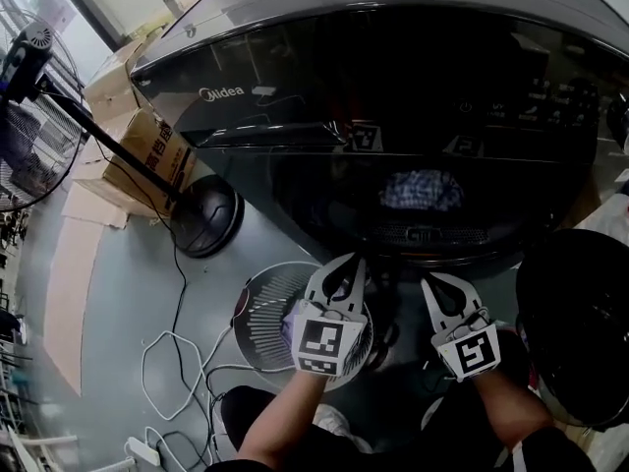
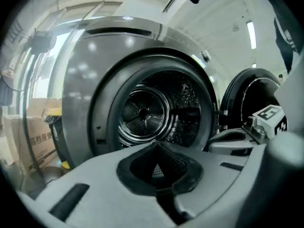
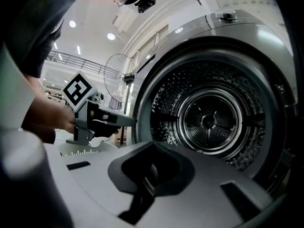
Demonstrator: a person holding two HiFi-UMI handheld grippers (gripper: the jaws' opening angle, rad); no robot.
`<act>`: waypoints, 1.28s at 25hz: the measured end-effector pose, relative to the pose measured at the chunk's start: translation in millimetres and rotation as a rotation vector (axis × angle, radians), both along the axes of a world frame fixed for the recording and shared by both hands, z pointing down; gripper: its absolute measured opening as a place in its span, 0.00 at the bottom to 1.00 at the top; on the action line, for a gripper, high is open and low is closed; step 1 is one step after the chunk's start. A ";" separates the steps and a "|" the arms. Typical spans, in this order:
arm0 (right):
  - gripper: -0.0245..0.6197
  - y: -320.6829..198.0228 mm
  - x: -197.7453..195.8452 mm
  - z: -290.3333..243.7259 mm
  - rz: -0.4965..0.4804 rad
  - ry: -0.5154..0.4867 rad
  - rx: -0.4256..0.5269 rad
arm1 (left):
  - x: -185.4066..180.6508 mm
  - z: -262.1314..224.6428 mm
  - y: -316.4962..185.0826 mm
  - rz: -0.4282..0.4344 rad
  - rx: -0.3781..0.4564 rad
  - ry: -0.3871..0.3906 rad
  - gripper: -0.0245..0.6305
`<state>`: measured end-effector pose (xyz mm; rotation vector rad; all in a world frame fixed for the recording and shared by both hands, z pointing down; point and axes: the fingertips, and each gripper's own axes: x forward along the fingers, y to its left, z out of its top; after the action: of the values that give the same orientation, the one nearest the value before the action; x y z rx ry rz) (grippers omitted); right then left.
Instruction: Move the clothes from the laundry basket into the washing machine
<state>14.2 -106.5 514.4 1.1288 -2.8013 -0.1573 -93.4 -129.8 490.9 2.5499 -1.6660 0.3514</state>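
The grey washing machine [image 1: 295, 28] stands ahead with its door [image 1: 575, 323] swung open to the right. Its steel drum [image 2: 142, 113] [image 3: 209, 122] shows no clothes in the part I see. My left gripper [image 1: 352, 261] [image 2: 158, 148] is shut and holds nothing, level in front of the opening. My right gripper [image 1: 429, 283] [image 3: 151, 148] is beside it, shut and bare too. The white round laundry basket [image 1: 257, 313] sits on the floor under the left gripper, with a bit of purple cloth [image 1: 288, 320] showing inside. A checked blue-white patch [image 1: 421, 190] shows on the dark glossy front; cloth or reflection, I cannot tell.
A standing fan [image 1: 25, 116] with a round black base [image 1: 206, 216] is at the left, next to cardboard boxes [image 1: 147, 155]. White cables [image 1: 172, 362] trail over the grey floor by the basket.
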 end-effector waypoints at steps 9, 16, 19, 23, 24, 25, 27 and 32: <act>0.05 29.1 -75.1 -2.2 -0.206 0.028 0.034 | -72.6 76.2 58.8 -0.118 -0.143 -0.033 0.05; 0.05 45.4 -121.5 3.9 -0.315 -0.005 0.028 | -124.7 141.0 91.8 -0.176 -0.271 -0.094 0.05; 0.05 49.7 -130.6 4.8 -0.338 -0.019 0.029 | -134.2 176.7 101.6 -0.138 -0.369 -0.145 0.06; 0.05 55.3 -129.7 13.6 -0.358 0.019 0.004 | -117.1 235.6 120.2 0.060 -0.554 -0.241 0.51; 0.05 57.2 -128.8 16.1 -0.361 0.029 -0.004 | -113.1 248.8 126.7 0.117 -0.599 -0.290 0.57; 0.05 58.7 -127.5 17.9 -0.361 0.033 -0.011 | -110.6 261.2 132.5 0.171 -0.638 -0.344 0.61; 0.05 59.0 -123.2 20.5 -0.354 0.031 -0.022 | -109.2 284.8 139.6 0.266 -0.693 -0.453 0.68; 0.05 52.6 -112.5 21.4 -0.333 0.022 -0.020 | -95.9 327.4 135.5 0.421 -0.714 -0.570 0.79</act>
<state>-98.2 -53.9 535.8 0.6435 -2.9417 -0.1690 -189.3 5.7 818.3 2.2849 -0.8034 1.4990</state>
